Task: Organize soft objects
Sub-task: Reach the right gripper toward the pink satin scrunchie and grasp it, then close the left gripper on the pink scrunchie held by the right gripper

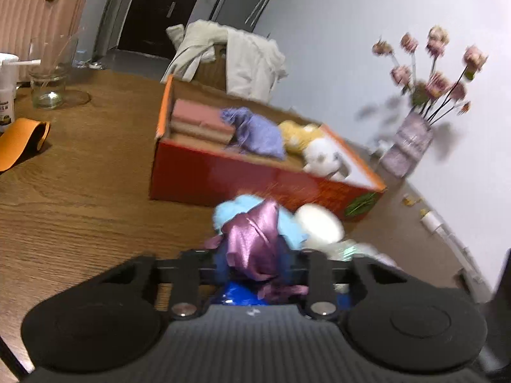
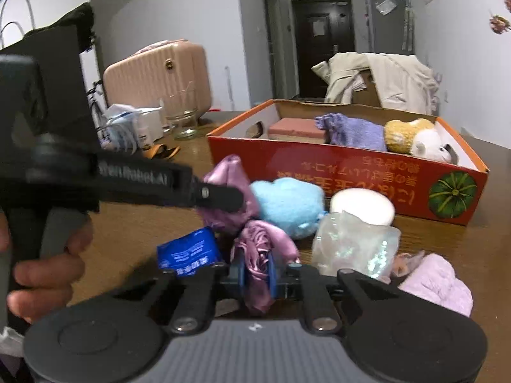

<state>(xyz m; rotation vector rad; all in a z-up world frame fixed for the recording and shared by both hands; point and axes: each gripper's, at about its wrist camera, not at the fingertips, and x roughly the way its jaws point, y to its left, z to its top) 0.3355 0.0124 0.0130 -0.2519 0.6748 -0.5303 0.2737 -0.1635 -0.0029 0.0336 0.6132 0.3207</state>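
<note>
Shiny purple satin cloth [image 2: 255, 265] (crumpled), pinched on table before orange box [image 2: 351, 188]

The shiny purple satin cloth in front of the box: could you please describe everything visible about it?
The shiny purple satin cloth is glossy, crumpled and bunched into folds. It lies on the wooden table before the orange cardboard box, against the light blue plush toy. The right gripper is shut on its near end, and the left gripper clamps another part.
</note>
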